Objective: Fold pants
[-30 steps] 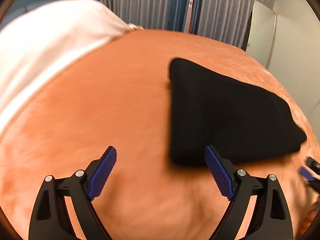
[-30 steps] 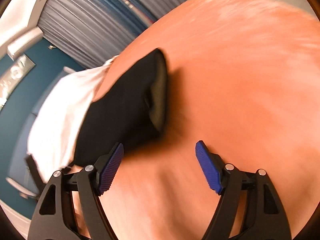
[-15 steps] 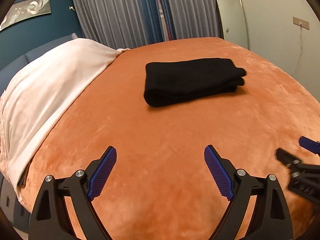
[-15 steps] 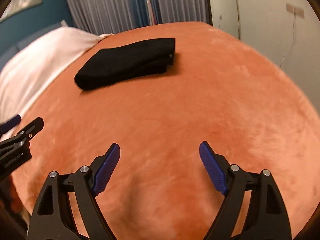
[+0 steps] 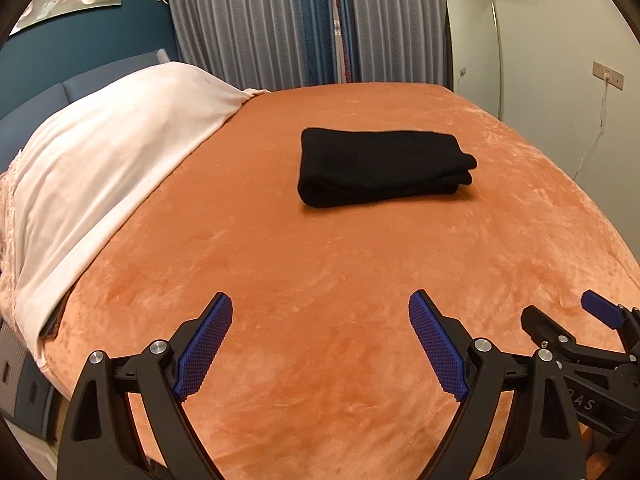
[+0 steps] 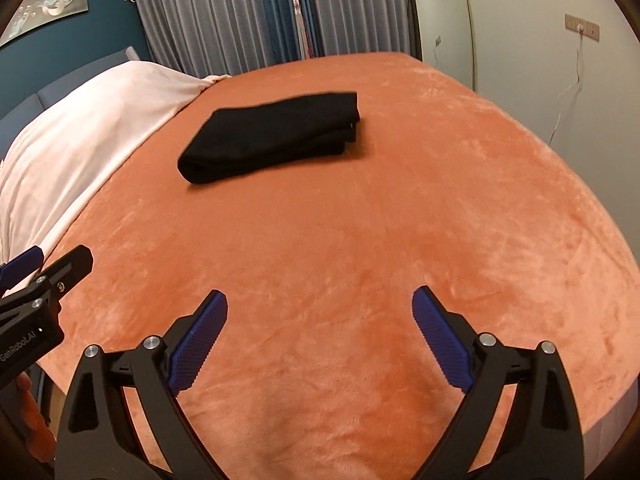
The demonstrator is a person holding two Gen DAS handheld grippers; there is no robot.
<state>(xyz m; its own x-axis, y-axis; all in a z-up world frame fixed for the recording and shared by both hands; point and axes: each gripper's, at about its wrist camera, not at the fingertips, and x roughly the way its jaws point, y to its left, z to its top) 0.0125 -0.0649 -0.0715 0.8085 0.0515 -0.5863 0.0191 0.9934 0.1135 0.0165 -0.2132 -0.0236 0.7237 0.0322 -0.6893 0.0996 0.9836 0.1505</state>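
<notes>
The black pants [image 5: 380,168] lie folded into a flat rectangle on the orange bedspread [image 5: 320,264], toward the bed's far side. In the right wrist view the pants [image 6: 272,140] sit up and left of centre. My left gripper [image 5: 320,312] hangs open over bare bedspread, well short of the pants, with nothing between its blue pads. My right gripper [image 6: 320,308] is beside it, its jaws still opening wide and nothing between them. Each gripper shows at the edge of the other's view: the right gripper [image 5: 568,316], the left gripper [image 6: 52,260].
A pale pink blanket [image 5: 100,168] covers the bed's left side by a blue headboard [image 5: 80,88]. Grey and blue curtains [image 5: 320,20] hang behind the bed. A tall mirror [image 5: 474,48] leans at the back right, next to a white wall with a socket and cable [image 5: 600,92].
Both grippers have pulled back and up from the folded pants, which now lie farther off. The right gripper's jaws have spread wider. The pants lie still.
</notes>
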